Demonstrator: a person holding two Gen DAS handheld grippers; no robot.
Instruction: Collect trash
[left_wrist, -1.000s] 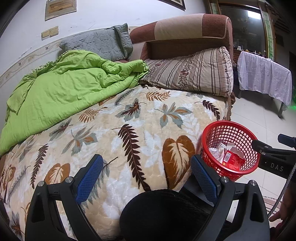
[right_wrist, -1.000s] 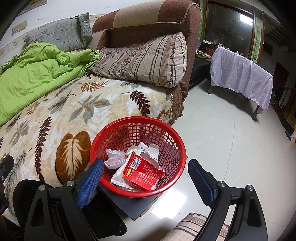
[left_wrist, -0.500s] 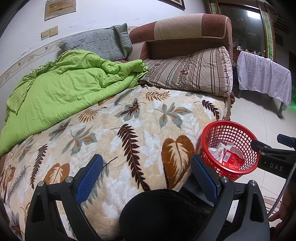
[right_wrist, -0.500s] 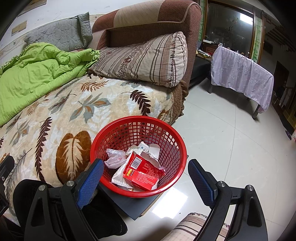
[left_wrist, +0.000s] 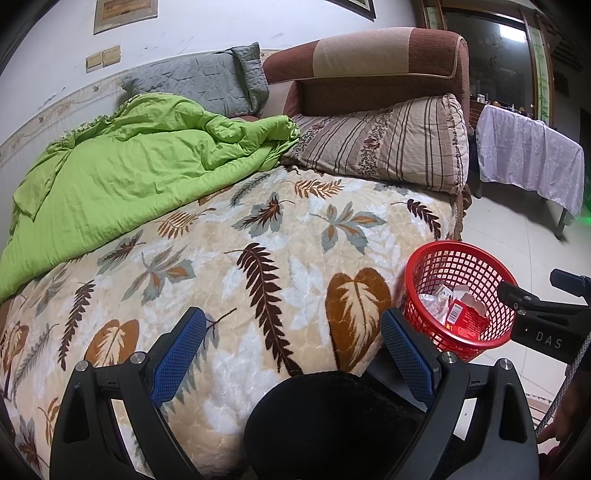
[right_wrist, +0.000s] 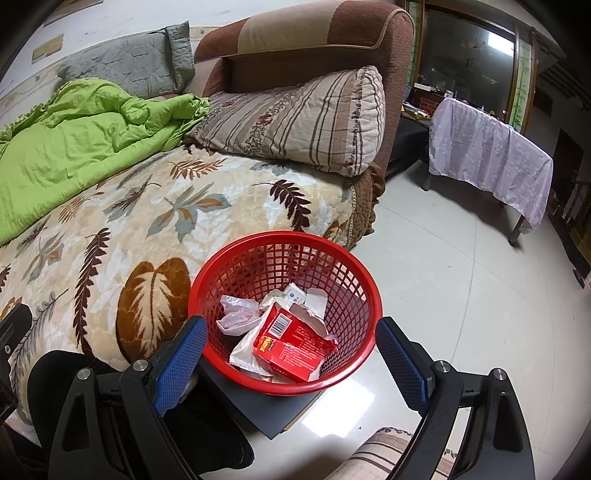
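Observation:
A red mesh basket (right_wrist: 207, 291) stands on a dark flat board beside the bed. Inside it lie a torn red carton (right_wrist: 291, 343), crumpled white plastic (right_wrist: 236, 314) and white paper scraps. My right gripper (right_wrist: 291, 354) hovers just in front of the basket, open, with nothing between its blue pads. In the left wrist view the basket (left_wrist: 436, 266) sits at the lower right, with the right gripper's black body (left_wrist: 543, 325) beyond it. My left gripper (left_wrist: 291, 354) is open and empty over the leaf-print blanket (left_wrist: 258, 258).
A green quilt (left_wrist: 129, 177), a grey pillow (left_wrist: 199, 81) and a striped pillow (left_wrist: 388, 144) lie at the bed's far end against a brown headboard (left_wrist: 369, 62). A cloth-covered table (right_wrist: 487, 151) stands on the tiled floor (right_wrist: 461, 277). A person's dark-clad knee (left_wrist: 332, 424) fills the near foreground.
Both views shifted only very slightly; the basket sits a touch lower and farther left in the left wrist view. Both grippers stayed open.

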